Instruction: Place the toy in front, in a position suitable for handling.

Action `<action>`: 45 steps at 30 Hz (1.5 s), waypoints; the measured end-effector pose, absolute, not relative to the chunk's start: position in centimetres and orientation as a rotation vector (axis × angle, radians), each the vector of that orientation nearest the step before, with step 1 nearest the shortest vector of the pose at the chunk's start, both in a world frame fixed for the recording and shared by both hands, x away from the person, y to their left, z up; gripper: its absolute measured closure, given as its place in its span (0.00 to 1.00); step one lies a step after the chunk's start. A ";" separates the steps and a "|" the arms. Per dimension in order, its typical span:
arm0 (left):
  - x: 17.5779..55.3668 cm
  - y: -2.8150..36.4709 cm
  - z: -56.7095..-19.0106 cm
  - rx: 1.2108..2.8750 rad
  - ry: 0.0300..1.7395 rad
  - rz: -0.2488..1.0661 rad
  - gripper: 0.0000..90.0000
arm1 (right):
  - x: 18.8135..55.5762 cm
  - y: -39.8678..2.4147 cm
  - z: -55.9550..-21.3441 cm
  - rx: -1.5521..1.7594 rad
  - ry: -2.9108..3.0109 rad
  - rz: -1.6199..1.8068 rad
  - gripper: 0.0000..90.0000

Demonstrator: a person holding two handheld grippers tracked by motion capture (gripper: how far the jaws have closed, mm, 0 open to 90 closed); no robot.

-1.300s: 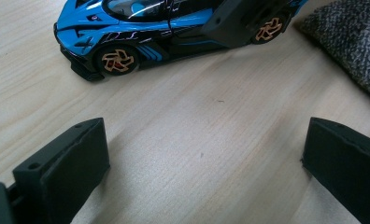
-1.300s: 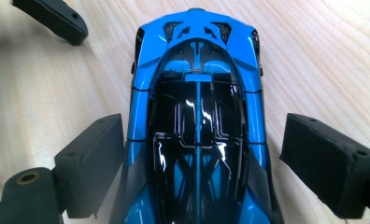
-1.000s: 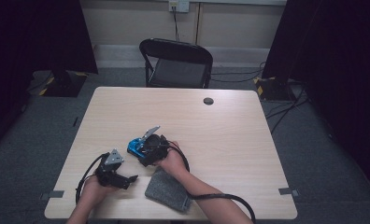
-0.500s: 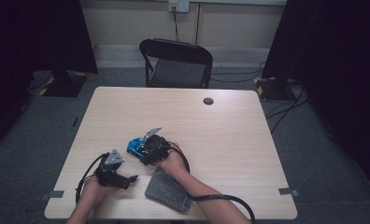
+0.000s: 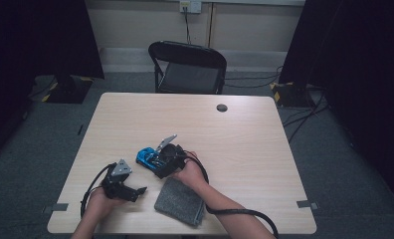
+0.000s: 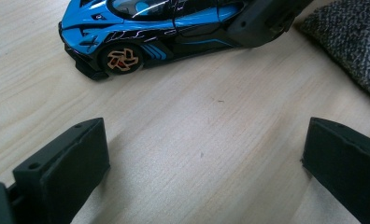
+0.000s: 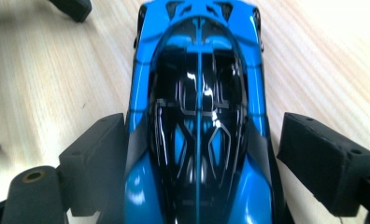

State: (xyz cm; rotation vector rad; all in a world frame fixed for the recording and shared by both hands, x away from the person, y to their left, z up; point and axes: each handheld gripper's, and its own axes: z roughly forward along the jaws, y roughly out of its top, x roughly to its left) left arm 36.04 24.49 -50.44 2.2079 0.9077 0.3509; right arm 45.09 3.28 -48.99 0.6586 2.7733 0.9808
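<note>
Straddling the glossy blue-and-black toy car [image 7: 199, 121], the right gripper [image 7: 202, 154] has just reopened its fingers [image 7: 325, 156]; closing squarely comes next.

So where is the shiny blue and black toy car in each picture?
High view: the shiny blue and black toy car sits left of centre on the table, at the right gripper.
Left gripper view: top edge, side-on.
Right gripper view: centre, seen from above.
Shared landmark: the light wooden table.
</note>
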 end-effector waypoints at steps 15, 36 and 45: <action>36.0 24.5 -50.5 2.205 0.918 0.351 0.00 | 44.4 1.8 -49.5 0.630 2.766 0.998 0.18; 35.9 24.5 -50.5 2.203 0.922 0.352 0.00 | 44.2 1.9 -49.1 0.642 2.769 0.976 0.27; 36.0 24.5 -50.4 2.203 0.921 0.353 0.00 | 44.4 2.1 -48.5 0.651 2.792 0.937 0.28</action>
